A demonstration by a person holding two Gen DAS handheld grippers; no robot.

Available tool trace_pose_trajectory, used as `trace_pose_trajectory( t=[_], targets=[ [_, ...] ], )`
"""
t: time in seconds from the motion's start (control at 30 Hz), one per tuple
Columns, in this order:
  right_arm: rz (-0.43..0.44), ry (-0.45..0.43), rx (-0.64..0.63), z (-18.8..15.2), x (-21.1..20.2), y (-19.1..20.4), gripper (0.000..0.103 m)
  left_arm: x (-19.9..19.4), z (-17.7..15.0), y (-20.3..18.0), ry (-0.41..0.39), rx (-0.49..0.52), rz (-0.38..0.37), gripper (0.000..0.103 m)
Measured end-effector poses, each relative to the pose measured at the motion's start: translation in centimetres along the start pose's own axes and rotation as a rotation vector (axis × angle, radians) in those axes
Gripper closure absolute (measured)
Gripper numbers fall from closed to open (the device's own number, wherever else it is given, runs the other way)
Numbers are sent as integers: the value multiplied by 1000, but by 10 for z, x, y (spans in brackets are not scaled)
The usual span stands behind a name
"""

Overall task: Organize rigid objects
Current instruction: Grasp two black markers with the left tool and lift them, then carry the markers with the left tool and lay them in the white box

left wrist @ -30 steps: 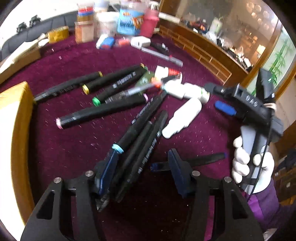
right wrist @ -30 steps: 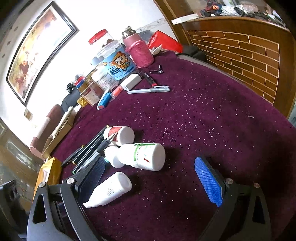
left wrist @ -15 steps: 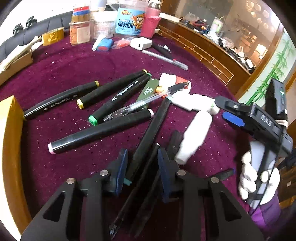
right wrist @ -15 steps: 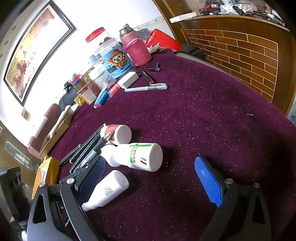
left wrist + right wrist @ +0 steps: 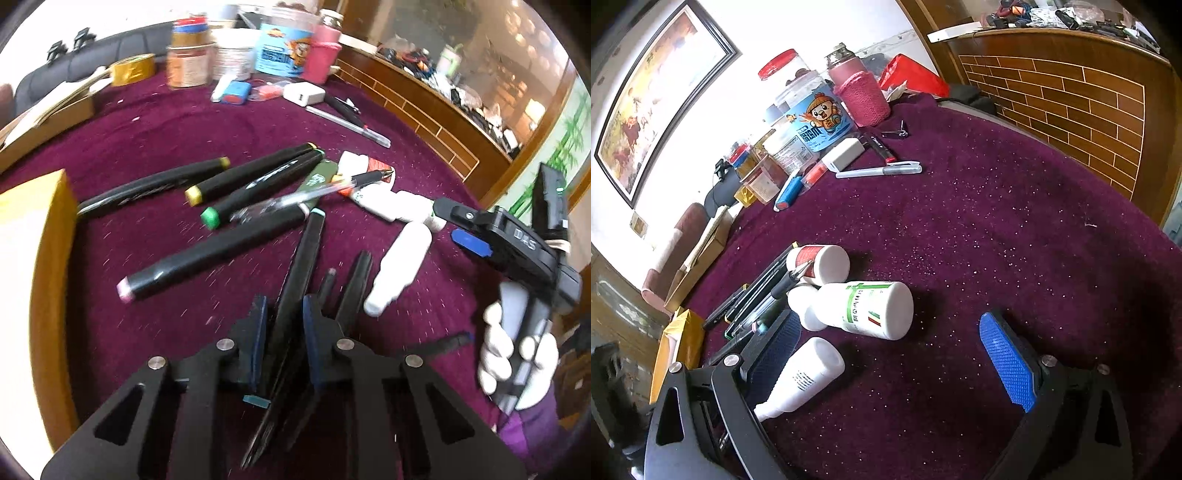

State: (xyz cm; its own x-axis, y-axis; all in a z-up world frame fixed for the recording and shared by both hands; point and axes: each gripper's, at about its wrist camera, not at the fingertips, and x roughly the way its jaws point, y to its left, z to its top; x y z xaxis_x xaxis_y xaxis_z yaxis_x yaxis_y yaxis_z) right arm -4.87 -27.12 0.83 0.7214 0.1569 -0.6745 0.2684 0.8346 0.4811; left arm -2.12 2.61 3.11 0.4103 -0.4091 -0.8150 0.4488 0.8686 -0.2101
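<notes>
Black marker w/ teal caps [image 5: 299,273] sits between the pads of the left gripper [image 5: 282,332], whose jaws have just been closing and now pinch its barrel. Left wrist view: its long axis runs from 6 o'clock up toward 12, tipped slightly right; far teal cap points at the marker pile, near teal end pokes out below the pads. Two more black pens [image 5: 354,284] lie just beside it at 3 o'clock, roughly parallel. Pink-tipped marker [image 5: 207,258] lies at 10 o'clock, axis running 8 to 2. White bottle [image 5: 400,269] at 2 o'clock, nozzle toward 7. Right gripper [image 5: 469,240] at 3 o'clock, held by a white-gloved hand [image 5: 517,358]. All on a maroon cloth [image 5: 147,140].

Right wrist view: right gripper [image 5: 890,354] jaws stand wide apart, nothing between the pads but cloth. White bottle [image 5: 805,373] touches the inner side of the left-hand finger, nozzle to 7 o'clock. Green-striped bottle [image 5: 868,310] lies on its side at 11 o'clock, axis 9 to 3. Markers cluster at 9 o'clock.
</notes>
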Motion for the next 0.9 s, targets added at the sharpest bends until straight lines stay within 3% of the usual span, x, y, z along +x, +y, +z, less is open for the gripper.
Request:
trace_pose_trajectory(
  t=[0.23, 0.4, 0.43, 0.63, 0.77, 0.9],
  targets=[
    [-6, 3, -6, 0, 1, 1, 8, 16, 0, 3, 24, -27, 15, 82],
    [-23, 5, -20, -1, 2, 4, 8, 25, -7, -27, -26, 153, 155, 77],
    [-25, 5, -22, -1, 3, 4, 7, 24, -8, -28, -31, 162, 155, 86],
    [-34, 6, -27, -1, 3, 5, 8, -3, -13, 4, -69, 2, 51, 91],
    [-43, 8, -35, -1, 4, 6, 7, -38, -22, 24, -140, -117, -44, 91],
    [-39, 22, -62, -2, -2, 10, 7, -73, -34, 34, -222, -172, -101, 91]
  ],
)
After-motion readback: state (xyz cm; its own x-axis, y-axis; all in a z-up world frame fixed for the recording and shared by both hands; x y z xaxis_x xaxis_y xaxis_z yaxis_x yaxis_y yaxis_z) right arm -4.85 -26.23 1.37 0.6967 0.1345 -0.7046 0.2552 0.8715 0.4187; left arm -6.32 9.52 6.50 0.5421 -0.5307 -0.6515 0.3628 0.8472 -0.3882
